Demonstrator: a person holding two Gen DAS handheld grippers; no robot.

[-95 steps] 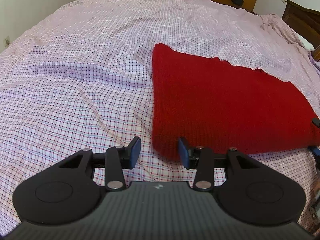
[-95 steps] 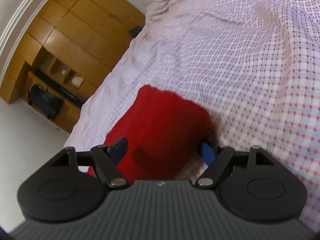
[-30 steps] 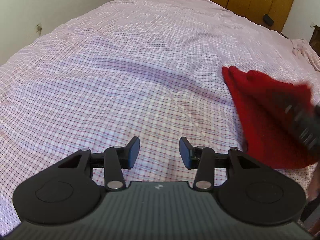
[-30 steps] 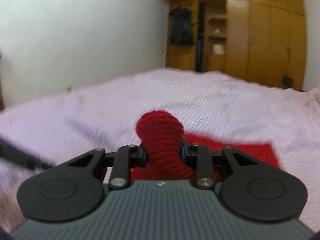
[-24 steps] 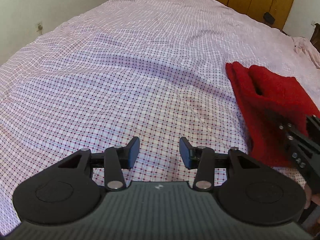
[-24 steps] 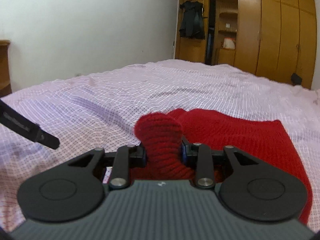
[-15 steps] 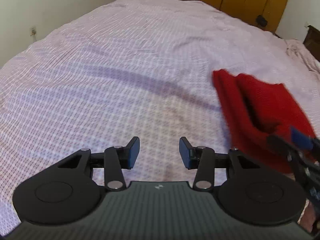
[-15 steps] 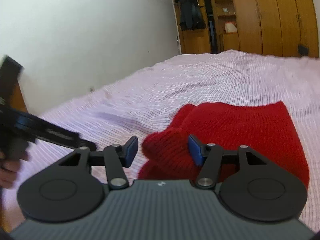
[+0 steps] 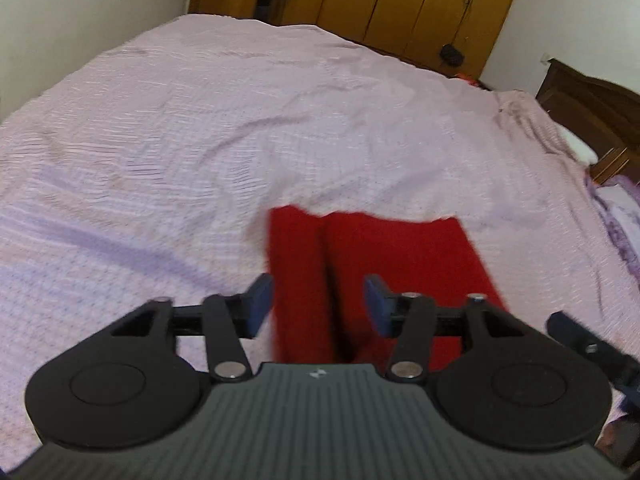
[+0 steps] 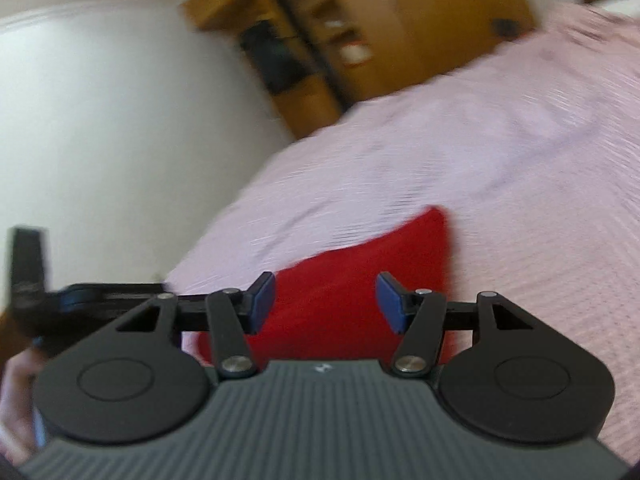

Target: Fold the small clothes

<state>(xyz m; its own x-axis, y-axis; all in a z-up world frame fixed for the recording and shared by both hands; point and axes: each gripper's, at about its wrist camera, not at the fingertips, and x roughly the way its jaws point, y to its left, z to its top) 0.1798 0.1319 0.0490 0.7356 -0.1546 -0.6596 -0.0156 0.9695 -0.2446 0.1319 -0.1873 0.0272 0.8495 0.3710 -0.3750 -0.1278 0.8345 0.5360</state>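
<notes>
Two claws hang wide apart and hold nothing: the left claw (image 9: 318,300) and right claw (image 10: 326,302) both hover above a folded red knit garment (image 9: 380,256) lying flat on the pink checked bedspread (image 9: 200,120); beyond stand wooden wardrobes (image 9: 420,4).

The red knitted garment (image 9: 384,264) is lying flat on the bed, folded into a roughly rectangular shape. A lengthwise crease is running along its left part, dividing a narrower strip on the left from a wider panel on the right; the two sections are lying side by side and touching. The far edge is showing a slightly uneven, stepped outline. In the right wrist view, the same garment (image 10: 360,288) is appearing as a smooth red slab with one rounded far corner, resting directly on the bedding. Motion blur is softening the knit texture.
</notes>
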